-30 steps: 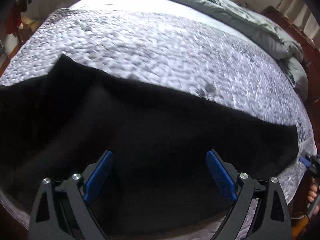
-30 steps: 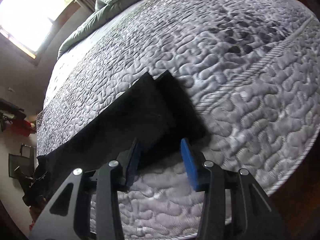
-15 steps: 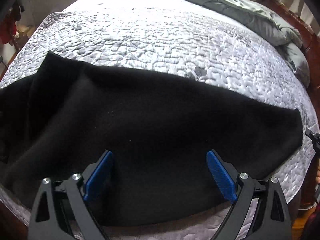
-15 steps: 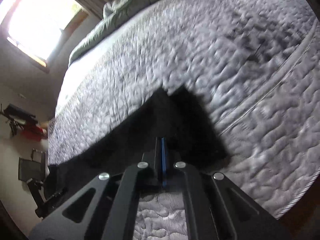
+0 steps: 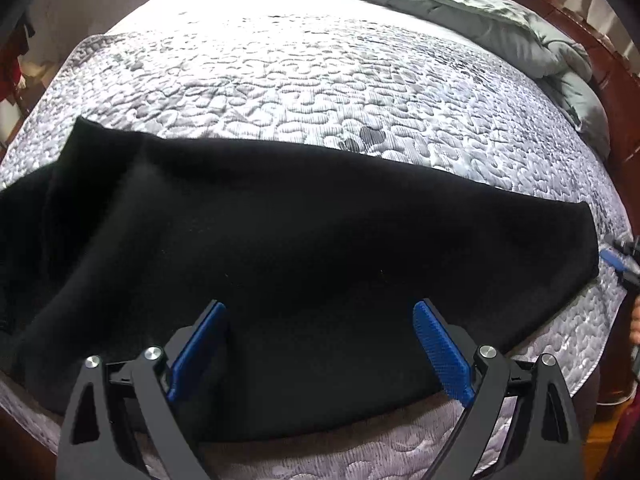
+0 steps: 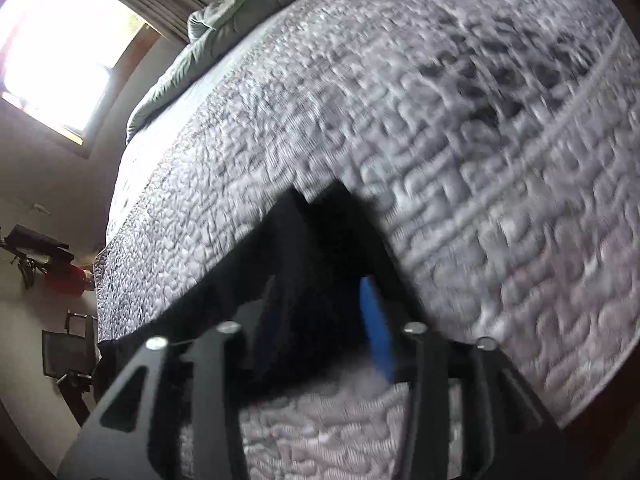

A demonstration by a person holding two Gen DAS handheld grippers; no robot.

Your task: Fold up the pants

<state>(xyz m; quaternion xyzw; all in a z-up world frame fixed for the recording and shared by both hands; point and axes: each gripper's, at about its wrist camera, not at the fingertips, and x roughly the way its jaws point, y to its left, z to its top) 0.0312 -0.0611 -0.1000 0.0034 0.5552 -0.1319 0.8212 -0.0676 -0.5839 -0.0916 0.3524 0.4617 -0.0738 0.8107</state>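
Observation:
The black pants [image 5: 300,248] lie flat across the near side of the grey quilted bed [image 5: 320,80], legs together, leg ends at the right. My left gripper [image 5: 318,344] is open and empty over the middle of the pants near the bed's front edge. In the right wrist view my right gripper [image 6: 320,328] is open, its blue pads either side of the leg ends of the pants [image 6: 320,248]; this view is blurred. The right gripper also shows in the left wrist view [image 5: 618,260] at the far right.
A grey-green duvet [image 5: 480,12] is bunched along the far side of the bed. A wooden bed frame [image 5: 600,64] runs at the right. In the right wrist view a window [image 6: 60,48] is at upper left, with a chair [image 6: 68,356] and red item [image 6: 68,280] on the floor.
My right gripper shut on the leg ends half a second ago and has opened again. The pants have been pulled flatter and straighter. My left gripper has stayed open above them.

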